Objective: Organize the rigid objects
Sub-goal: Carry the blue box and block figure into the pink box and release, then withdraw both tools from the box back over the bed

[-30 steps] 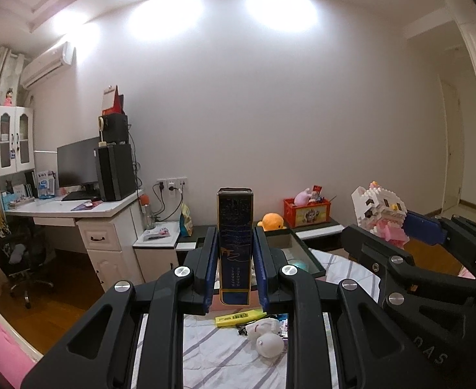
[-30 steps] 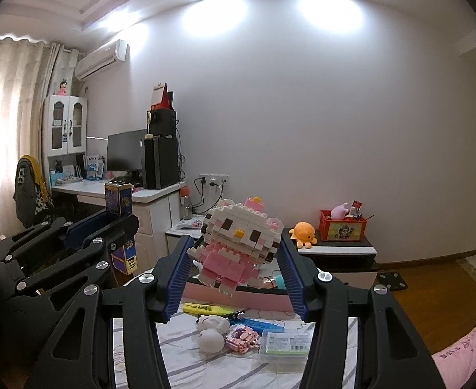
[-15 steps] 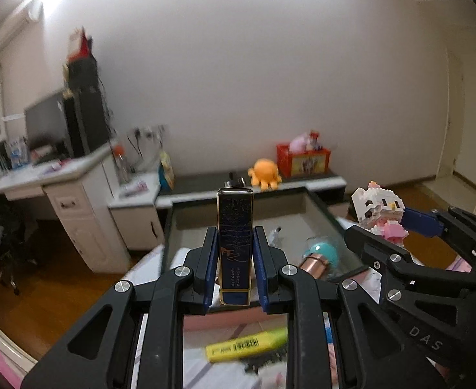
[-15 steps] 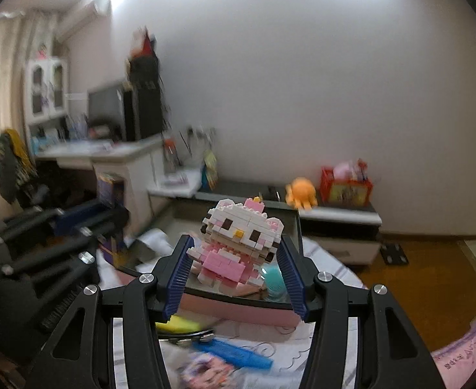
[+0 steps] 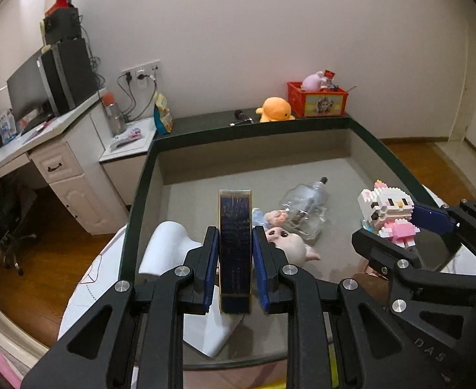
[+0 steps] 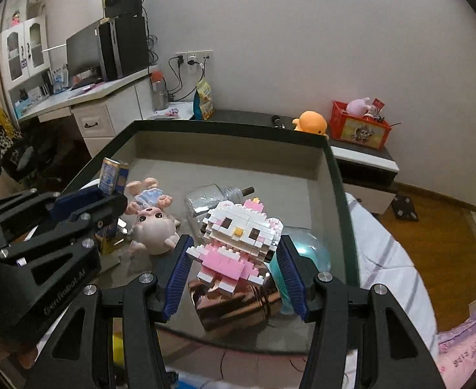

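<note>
Fingers of the left gripper (image 5: 234, 269) clamp a tall dark-blue glossy carton (image 5: 234, 246); the right gripper (image 6: 234, 275) pinches a knobbly brick cat figure (image 6: 238, 243), both above the open grey box (image 5: 254, 149).

— How does your light look in both wrist views?

— You get soft, even indoor light from above; the white wall (image 5: 270, 32) is brightest, and the corners fall to black vignette.

— Any glare or blur?

— You see sheen on the tray's dark rim (image 6: 341, 194) and the copper cylinder (image 6: 234, 304). Near objects stay sharp; the far edges bend strongly, and the desk (image 5: 43, 136) curves.
</note>
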A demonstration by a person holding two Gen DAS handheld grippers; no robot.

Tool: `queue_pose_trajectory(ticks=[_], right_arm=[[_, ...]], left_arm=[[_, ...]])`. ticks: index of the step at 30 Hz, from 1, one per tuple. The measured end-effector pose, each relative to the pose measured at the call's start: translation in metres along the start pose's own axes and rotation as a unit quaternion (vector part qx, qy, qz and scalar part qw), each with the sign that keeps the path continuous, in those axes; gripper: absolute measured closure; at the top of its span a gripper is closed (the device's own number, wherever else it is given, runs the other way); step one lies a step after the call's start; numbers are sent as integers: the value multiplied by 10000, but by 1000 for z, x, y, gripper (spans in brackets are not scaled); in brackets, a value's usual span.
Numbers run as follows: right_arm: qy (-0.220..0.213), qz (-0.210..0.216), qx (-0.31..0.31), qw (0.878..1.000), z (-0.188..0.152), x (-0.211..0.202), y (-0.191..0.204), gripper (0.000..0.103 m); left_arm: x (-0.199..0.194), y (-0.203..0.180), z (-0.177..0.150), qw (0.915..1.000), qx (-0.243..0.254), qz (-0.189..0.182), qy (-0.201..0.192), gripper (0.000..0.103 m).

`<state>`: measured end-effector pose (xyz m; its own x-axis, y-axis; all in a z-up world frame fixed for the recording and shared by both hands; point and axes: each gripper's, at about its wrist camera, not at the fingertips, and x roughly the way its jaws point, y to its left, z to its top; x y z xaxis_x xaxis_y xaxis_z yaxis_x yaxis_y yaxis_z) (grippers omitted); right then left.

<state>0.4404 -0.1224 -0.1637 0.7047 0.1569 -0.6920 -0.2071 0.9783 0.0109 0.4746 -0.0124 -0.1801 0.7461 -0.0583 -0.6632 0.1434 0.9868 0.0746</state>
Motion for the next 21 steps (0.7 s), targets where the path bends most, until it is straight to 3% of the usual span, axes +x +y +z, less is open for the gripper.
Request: queue_pose_trajectory(ticks=[2, 3, 4, 7, 9, 12, 15, 21], right_arm=[[-106, 43, 14, 9999, 3, -2, -1, 48], [-168, -7, 5, 9999, 2, -7, -1, 42], [-206, -47, 8, 9998, 4, -8, -1, 27], [-301, -62, 55, 9995, 7, -15, -1, 23], [-414, -39, 114, 9991, 7, -27, -3, 23], [-557, 23, 175, 9983, 10, -44, -2, 22], [-769, 8, 175, 9969, 8, -72, 0, 19], [-1427, 67, 180, 9896, -8, -151, 10, 14]], left_arm=[[1, 4, 2, 10000, -22, 22, -30, 81], [-2, 6, 2, 10000, -49, -30, -36, 80], [-6, 7, 2, 9999, -104, -63, -83, 80], [-19, 12, 3, 9994, -191, 94, -270, 49], [-31, 20, 4, 9985, -310, 128, -441, 21], [-58, 26, 2, 9965, -473, 149, -678, 7], [-97, 25, -3, 9929, -479, 376, -1025, 0], [-180, 20, -27, 9836, -428, 503, -1678, 0]])
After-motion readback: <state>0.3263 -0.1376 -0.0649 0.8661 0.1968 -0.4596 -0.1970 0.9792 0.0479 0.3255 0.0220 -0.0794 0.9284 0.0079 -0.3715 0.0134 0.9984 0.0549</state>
